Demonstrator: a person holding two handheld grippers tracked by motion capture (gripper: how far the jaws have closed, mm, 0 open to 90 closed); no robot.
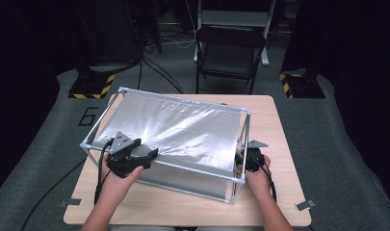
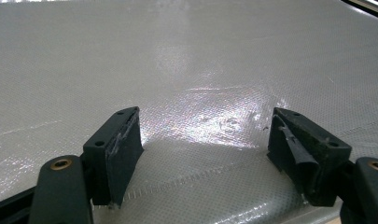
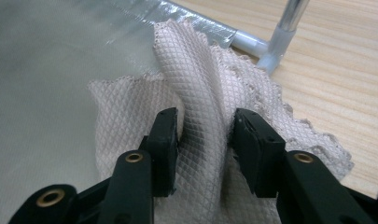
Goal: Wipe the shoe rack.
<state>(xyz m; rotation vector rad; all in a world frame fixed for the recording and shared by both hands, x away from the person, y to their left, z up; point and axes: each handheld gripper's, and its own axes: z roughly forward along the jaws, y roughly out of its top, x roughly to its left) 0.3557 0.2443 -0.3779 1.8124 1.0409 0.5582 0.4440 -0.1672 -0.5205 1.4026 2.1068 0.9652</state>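
Jaws first: on the right gripper (image 3: 203,140) we see them about half open in the right gripper view, with a raised fold of pale quilted cloth (image 3: 200,102) standing between the two black pads (image 3: 168,140). Both pads press against the sides of that fold, so we read it as a grip on the cloth, which bunches upward between them. The cloth has a diamond weave and a scalloped edge; it lies partly on the wooden table (image 3: 345,70) and partly against the silver sheet (image 3: 46,84), close to the white corner joint of the frame (image 3: 273,58).

In the high view the right gripper (image 1: 248,159) sits at the near right corner of the silver-covered box frame (image 1: 183,130), and the frame's upright post hides its jaws and the cloth there. We cannot make out the cloth in that view at all.

The left gripper (image 2: 203,149) has its jaws standing wide apart in the left gripper view, with only the shiny woven sheet (image 2: 186,70) beneath and ahead of them. The pad tips look close to the sheet, but we cannot tell whether they touch it. The rubber lining on one pad (image 2: 294,144) looks torn or peeling. In the high view that gripper (image 1: 149,155) rests over the near left part of the box top, held from below by the left hand (image 1: 118,180).
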